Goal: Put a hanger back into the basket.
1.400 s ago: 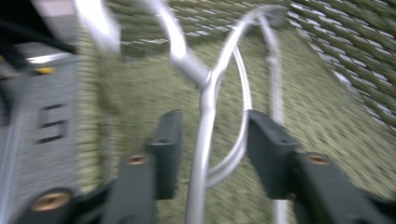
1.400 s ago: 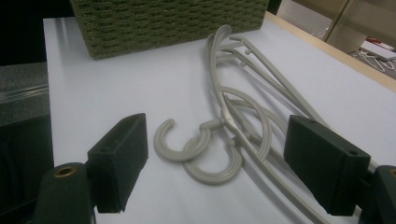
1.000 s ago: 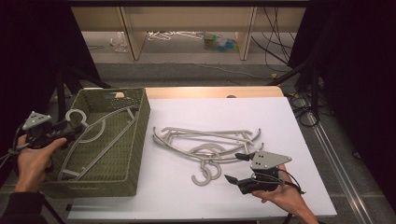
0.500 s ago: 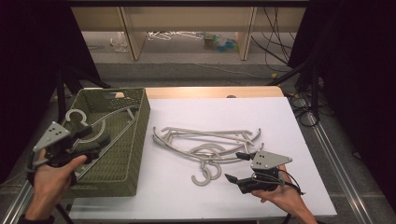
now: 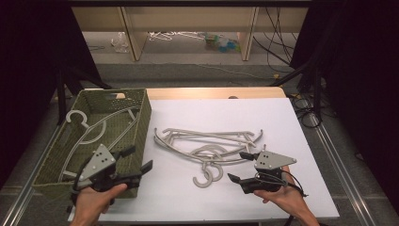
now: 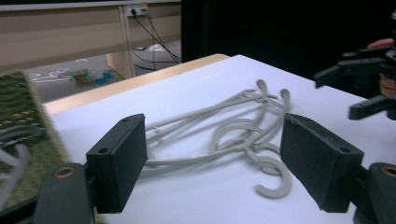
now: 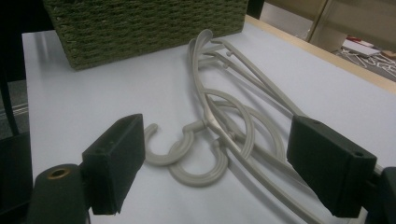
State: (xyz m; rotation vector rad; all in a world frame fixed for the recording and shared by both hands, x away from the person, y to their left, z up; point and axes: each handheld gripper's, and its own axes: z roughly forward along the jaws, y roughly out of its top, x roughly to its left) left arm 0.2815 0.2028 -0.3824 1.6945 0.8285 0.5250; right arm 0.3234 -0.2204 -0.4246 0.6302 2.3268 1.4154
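Several grey plastic hangers (image 5: pixel 207 143) lie tangled in the middle of the white table, hooks toward the front. Another grey hanger (image 5: pixel 99 125) rests inside the green woven basket (image 5: pixel 143 122) at the left. My left gripper (image 5: pixel 139 158) hovers over the basket's front right corner. Its jaws have just been opening, and nothing is between them. Past its jaws, the left gripper view (image 6: pixel 215 163) looks across at the hanger pile (image 6: pixel 224 135). My right gripper (image 5: pixel 236 166) stands open at the front right, aimed at the hooks (image 7: pixel 187 158) and empty (image 7: pixel 215 163).
The white sheet has free room in front of and to the right of the pile. A wooden strip (image 5: pixel 211 92) borders the table's far edge. Beyond it are cables and shelving legs on the floor. The basket's wall (image 7: pixel 149 23) shows in the right gripper view.
My left gripper has swung from the basket's left rim to its front right corner, toward the table. The right gripper and the hanger pile have stayed put.
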